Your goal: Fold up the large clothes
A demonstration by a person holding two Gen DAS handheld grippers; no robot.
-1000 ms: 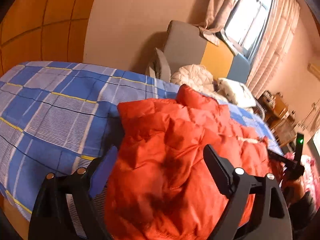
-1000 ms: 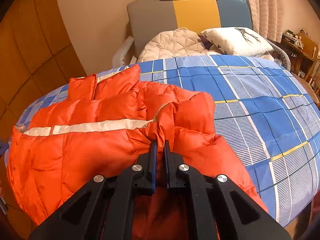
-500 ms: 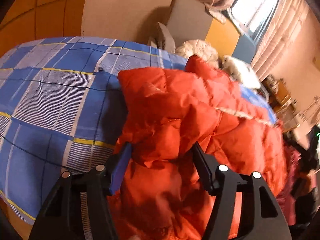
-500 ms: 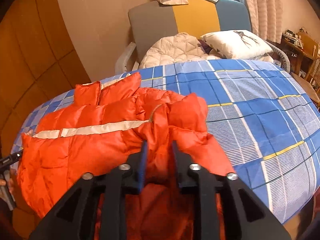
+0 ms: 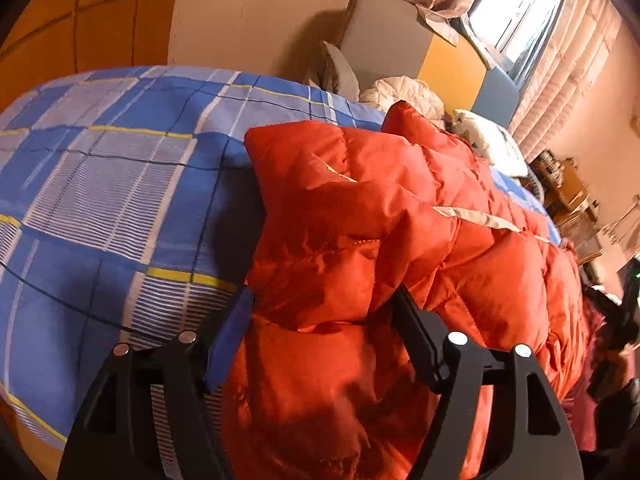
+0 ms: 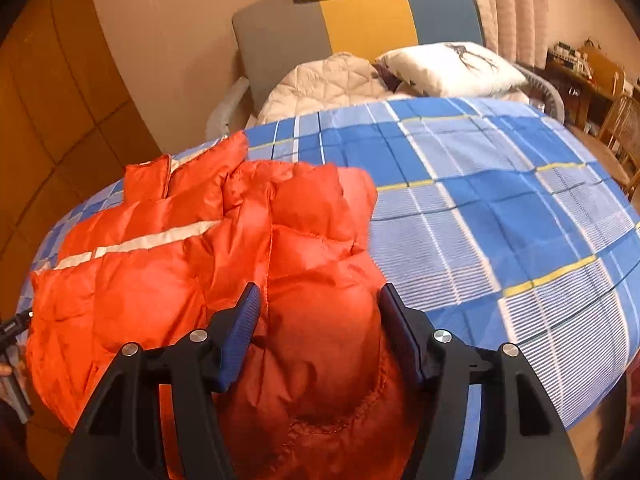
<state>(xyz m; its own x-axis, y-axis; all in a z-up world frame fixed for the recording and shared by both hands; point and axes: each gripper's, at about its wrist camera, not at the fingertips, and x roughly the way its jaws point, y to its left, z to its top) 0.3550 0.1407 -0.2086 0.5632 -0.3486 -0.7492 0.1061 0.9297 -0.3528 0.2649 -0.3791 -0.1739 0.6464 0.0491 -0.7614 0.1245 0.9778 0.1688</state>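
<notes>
An orange puffer jacket (image 5: 400, 216) is spread on a blue plaid bedspread (image 6: 500, 200). A bulging fold of it is clamped between the pads of the left gripper (image 5: 320, 308). The right gripper (image 6: 318, 300) is seen with jaws opening, jacket fabric lying between its fingers (image 6: 248, 312), unpressed

A bed (image 6: 500, 216) covered by a blue checked sheet with yellow lines is seen. An orange puffer jacket (image 6: 224, 264) is spread on its near left part. A white pillow (image 6: 452, 68) and a cream quilt (image 6: 324, 84) are placed at the far end.
</notes>
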